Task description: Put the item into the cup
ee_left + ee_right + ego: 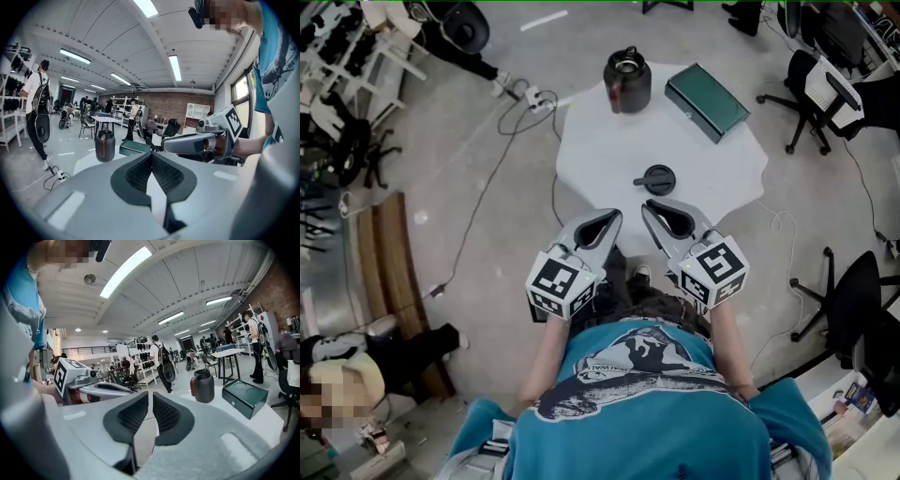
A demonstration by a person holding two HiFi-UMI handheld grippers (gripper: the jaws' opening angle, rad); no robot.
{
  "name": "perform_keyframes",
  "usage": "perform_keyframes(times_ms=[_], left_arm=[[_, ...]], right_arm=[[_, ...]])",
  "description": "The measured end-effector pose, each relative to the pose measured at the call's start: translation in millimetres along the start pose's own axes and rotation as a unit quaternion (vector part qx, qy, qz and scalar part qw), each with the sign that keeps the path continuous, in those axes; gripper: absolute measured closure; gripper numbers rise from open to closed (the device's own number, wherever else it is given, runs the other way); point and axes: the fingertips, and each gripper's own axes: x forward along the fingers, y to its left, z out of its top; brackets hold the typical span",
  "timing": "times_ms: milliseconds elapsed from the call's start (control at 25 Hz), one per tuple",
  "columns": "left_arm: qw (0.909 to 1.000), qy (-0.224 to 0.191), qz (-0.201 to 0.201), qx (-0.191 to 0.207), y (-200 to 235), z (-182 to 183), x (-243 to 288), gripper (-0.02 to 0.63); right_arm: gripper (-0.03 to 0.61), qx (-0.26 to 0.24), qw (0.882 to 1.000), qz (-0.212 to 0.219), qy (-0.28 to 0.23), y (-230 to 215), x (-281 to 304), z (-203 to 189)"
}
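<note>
Just a white table [609,150] here: a dark cup [627,81] is parked at its far-left corner, a green box [707,101] far right, and a black round lid [655,178] by the near edge.

Teal graphic T-shirt [637,394], grey left tool [614,218], grey right tool [649,207]

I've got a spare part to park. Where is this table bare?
On the white table, the left side between the dark round cup and the near edge is bare; so is the right side, nearer than the flat green box and right of the round black lid. The far edge is crowded.
</note>
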Motion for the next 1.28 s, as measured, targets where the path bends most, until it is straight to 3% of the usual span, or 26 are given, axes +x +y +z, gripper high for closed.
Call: perform_keyframes(times_ms=[240, 680, 1280], left_arm=[[1.0000, 0.000, 0.007, -0.001, -15.0, -9.4, -13.5, 0.601], [1.0000, -0.004, -0.003, 0.000, -19.3, -14.1, -33.5, 0.601], [0.9995, 0.000, -0.032, 0.003, 3.2, 0.5, -45.0, 0.601]], right_arm=[[0.583, 0.004, 1.000, 0.012, 0.003, 18.2, -6.9, -10.6], [0.584, -0.016, 1.000, 0.025, -0.001, 45.6, 6.3, -10.1], [0.578, -0.003, 1.000, -0.004, 0.001, 51.8, 27.2, 2.0]])
